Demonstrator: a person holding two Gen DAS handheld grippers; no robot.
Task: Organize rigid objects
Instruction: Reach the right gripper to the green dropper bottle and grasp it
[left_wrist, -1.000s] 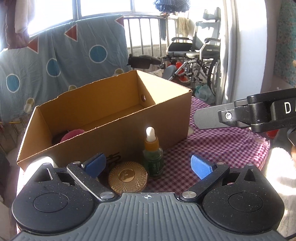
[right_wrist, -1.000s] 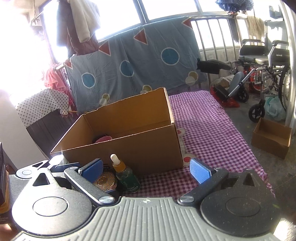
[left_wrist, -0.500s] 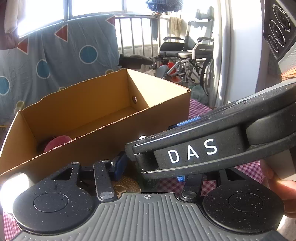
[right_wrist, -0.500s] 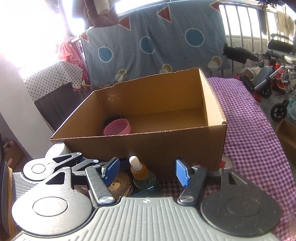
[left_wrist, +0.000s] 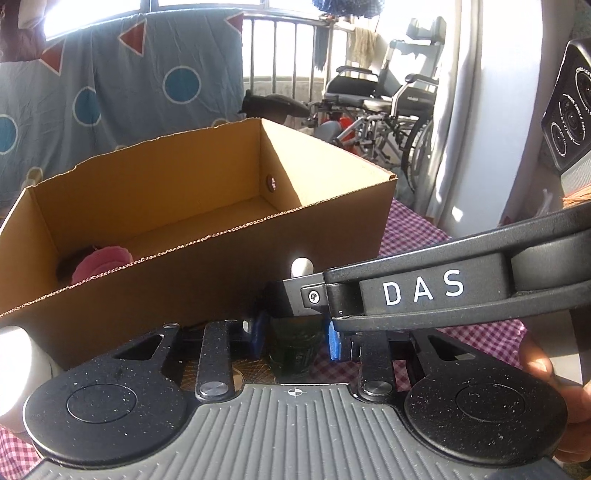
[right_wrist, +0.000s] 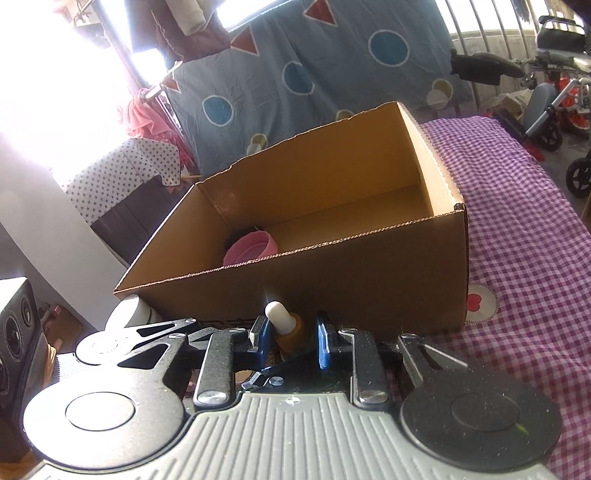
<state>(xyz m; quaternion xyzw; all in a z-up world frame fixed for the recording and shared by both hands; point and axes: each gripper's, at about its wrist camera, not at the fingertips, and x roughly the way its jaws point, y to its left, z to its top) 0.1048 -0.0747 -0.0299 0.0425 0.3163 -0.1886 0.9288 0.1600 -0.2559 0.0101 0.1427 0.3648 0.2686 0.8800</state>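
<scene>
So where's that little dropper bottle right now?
The dropper bottle stands on the checked cloth just in front of the cardboard box, low and centre in both wrist views, with both pairs of fingers closing around it.

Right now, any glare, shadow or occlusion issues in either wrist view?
Left wrist: the right gripper's arm blocks most of the dropper bottle; the cardboard box front is in shadow. Right wrist: window glare washes out the upper left; fisheye bends the box edges.

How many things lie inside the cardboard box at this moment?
1: a pink round container sits at the left end of the cardboard box. The near wall hides part of the floor, so more could lie there.
</scene>
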